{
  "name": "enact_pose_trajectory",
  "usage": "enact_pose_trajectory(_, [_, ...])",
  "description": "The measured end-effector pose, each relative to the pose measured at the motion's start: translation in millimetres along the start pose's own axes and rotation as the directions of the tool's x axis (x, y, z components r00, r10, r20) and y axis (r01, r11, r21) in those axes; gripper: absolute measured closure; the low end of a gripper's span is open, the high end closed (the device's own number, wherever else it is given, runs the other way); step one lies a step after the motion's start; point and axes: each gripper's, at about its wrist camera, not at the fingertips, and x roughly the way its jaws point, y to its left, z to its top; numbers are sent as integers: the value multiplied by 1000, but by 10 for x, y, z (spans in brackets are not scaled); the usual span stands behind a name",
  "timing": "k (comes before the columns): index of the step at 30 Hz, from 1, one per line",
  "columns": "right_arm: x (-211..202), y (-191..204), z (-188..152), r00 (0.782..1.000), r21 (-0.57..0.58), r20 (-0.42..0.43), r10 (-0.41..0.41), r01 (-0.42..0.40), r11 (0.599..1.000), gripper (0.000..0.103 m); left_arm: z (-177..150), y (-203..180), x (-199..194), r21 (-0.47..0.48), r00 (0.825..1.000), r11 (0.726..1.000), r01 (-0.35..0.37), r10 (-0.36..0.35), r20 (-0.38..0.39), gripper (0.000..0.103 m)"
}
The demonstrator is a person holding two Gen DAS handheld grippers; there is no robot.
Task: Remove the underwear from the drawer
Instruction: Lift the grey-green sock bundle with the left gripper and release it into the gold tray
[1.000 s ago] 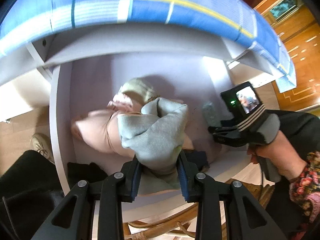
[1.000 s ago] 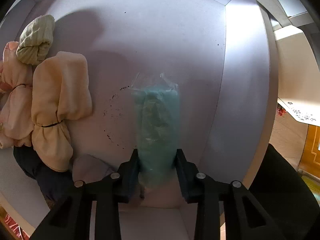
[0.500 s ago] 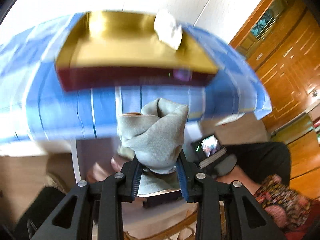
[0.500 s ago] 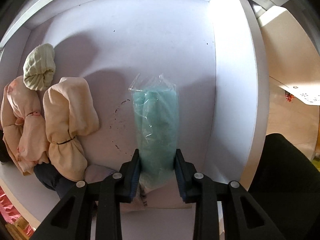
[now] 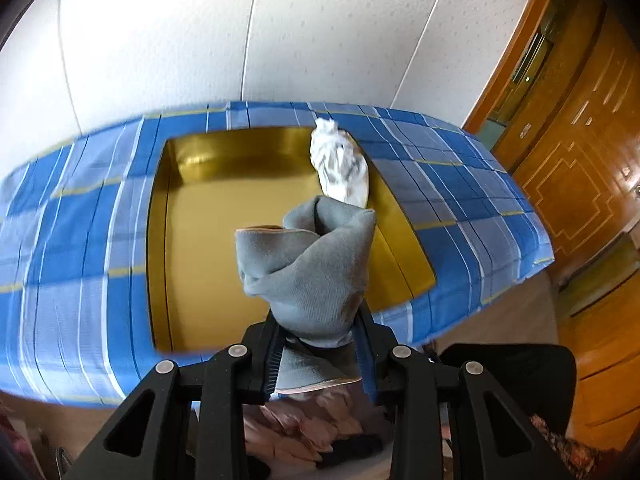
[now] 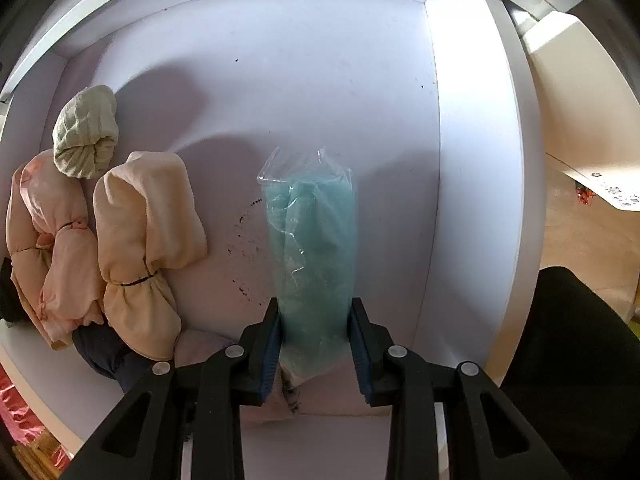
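My left gripper (image 5: 318,354) is shut on a rolled grey underwear (image 5: 308,268), held up in front of a gold tray (image 5: 208,240) that lies on a blue plaid cloth (image 5: 68,240). A white patterned roll (image 5: 340,164) rests at the tray's far right. My right gripper (image 6: 316,348) points down into the white drawer (image 6: 280,80) and is shut on a teal underwear in a clear plastic bag (image 6: 316,240). Left of it in the drawer lie a peach roll (image 6: 144,248), a pink roll (image 6: 44,240) and a pale green roll (image 6: 86,132).
A dark garment (image 6: 104,352) lies at the drawer's near left. Pink fabric (image 5: 304,424) shows below my left gripper. Wooden doors (image 5: 580,160) stand at the right, a white wall (image 5: 200,32) behind the table. A dark sleeve (image 6: 580,360) fills the lower right of the right wrist view.
My left gripper has risen out of the drawer with the grey underwear and now faces the gold tray on the table. My right gripper has lifted slightly with the teal bag.
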Motion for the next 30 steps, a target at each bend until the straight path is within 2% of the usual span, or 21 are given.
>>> enact_pose_trajectory(8, [88, -34, 7, 1000, 21, -7, 26, -26, 999, 72, 619, 85, 576, -42, 998, 999, -13, 11, -62, 70])
enact_pose_trajectory(11, [80, -70, 6, 999, 41, -5, 53, -53, 998, 72, 790, 142, 870, -67, 994, 997, -26, 19, -105, 70])
enact_pose_trajectory(15, [65, -121, -2, 997, 57, -9, 74, -73, 996, 72, 1014, 153, 1249, -40, 983, 997, -71, 63, -170, 70])
enact_pose_trajectory(20, [63, -208, 0, 995, 84, -19, 101, -99, 992, 72, 1223, 220, 1561, -55, 976, 995, -88, 75, -203, 70])
enact_pose_trajectory(25, [39, -258, 14, 992, 91, -15, 123, -122, 988, 72, 1367, 234, 1782, -68, 978, 993, -95, 80, -195, 70])
enact_pose_trajectory(30, [2, -327, 16, 989, 104, -6, 146, -144, 984, 72, 1414, 273, 1853, -127, 989, 989, -73, 54, -141, 70])
